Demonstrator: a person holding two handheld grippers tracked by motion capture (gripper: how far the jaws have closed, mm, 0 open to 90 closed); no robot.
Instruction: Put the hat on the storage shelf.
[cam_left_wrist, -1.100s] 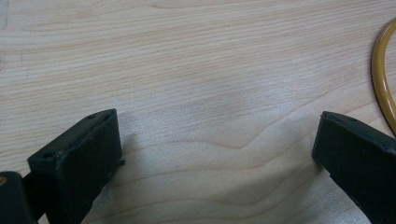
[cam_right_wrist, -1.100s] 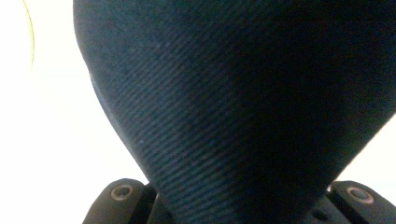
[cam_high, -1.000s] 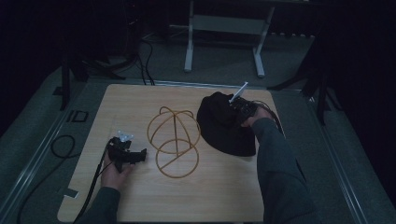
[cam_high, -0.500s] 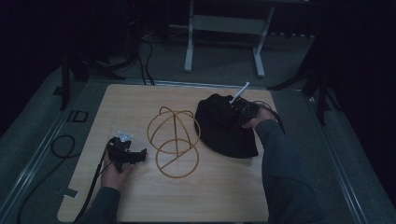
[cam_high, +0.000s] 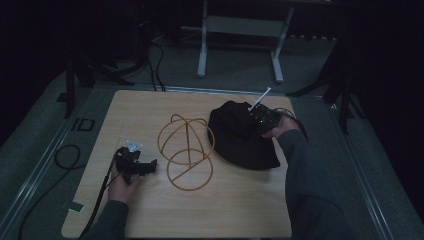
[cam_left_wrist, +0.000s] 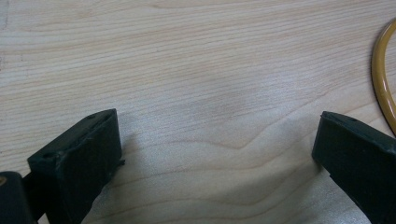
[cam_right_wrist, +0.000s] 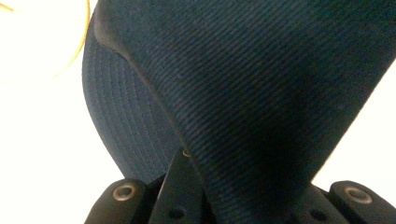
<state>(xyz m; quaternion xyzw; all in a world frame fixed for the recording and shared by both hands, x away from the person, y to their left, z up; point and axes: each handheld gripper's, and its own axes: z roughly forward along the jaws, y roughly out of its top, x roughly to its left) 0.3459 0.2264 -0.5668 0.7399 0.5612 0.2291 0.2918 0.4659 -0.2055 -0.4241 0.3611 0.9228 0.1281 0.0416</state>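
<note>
Right gripper (cam_high: 254, 119) pinched on the dark hat (cam_high: 240, 137), at the far right edge of its crown. Wire hat stand (cam_high: 186, 150) just left of the hat, its dome upright, nearer the left gripper (cam_high: 142, 167), yet the hat rides in the right. Left gripper spread, empty, resting just left of the stand. Against the earlier frames: hat fabric lifted slightly and bunched, stand and left gripper unmoved.

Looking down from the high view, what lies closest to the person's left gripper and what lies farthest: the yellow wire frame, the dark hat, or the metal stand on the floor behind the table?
From the left gripper:
1. Yellow wire frame, just to its right, mid-table.
2. Dark hat, farther right, held by the right gripper.
3. Metal stand, on the floor beyond the table's far edge.
</note>
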